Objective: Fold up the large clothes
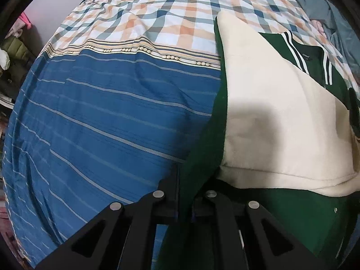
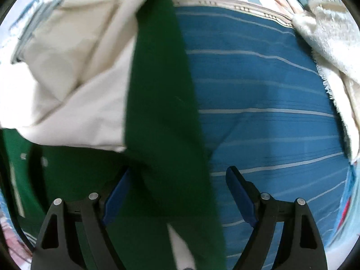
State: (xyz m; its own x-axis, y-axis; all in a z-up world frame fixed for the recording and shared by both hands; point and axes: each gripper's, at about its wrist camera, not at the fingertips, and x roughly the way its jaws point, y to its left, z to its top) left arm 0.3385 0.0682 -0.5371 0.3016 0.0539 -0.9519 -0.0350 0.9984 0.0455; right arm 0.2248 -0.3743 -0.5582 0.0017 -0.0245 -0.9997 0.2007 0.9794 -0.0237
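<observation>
A dark green jacket (image 1: 200, 148) with a cream lining (image 1: 270, 112) and a striped collar (image 1: 299, 58) lies on the bed. My left gripper (image 1: 186, 189) is shut on the jacket's green edge and holds it up off the bedspread. In the right wrist view the jacket (image 2: 162, 103) hangs as a green band with cream lining (image 2: 74, 94) to its left. My right gripper (image 2: 180, 180) is open, its blue pads (image 2: 240, 193) wide apart, with the green fabric lying between them.
A bedspread, blue with pale stripes (image 1: 101, 123) and plaid farther back (image 1: 157, 18), covers the bed. A fluffy white blanket (image 2: 333, 36) lies at the right. Grey cloth (image 1: 333, 6) lies at the back right. Room clutter (image 1: 13, 51) stands beyond the left edge.
</observation>
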